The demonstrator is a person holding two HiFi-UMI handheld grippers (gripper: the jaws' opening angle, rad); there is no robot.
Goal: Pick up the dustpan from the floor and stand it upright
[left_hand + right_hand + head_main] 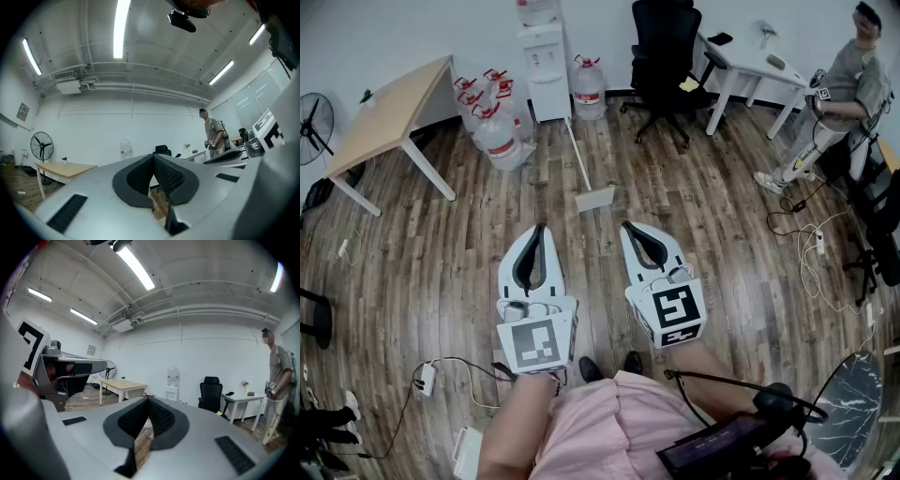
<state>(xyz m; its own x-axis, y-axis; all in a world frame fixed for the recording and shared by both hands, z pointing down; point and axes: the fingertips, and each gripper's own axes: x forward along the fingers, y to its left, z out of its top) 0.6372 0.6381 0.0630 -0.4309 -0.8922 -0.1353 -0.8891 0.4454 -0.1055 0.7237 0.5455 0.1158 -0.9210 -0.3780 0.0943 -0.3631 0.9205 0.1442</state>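
Observation:
The dustpan lies flat on the wood floor in the head view, a grey pan with a long pale handle running away toward the water dispenser. My left gripper and right gripper are held side by side just short of the pan, apart from it. Both are shut, jaw tips meeting with nothing between them. Each gripper view looks out level across the room over the closed left gripper and right gripper; the dustpan does not show in either.
A water dispenser and several water bottles stand at the far wall. A wooden table is at the left, a black office chair and white desk at the back right, beside a standing person. Cables trail at the right.

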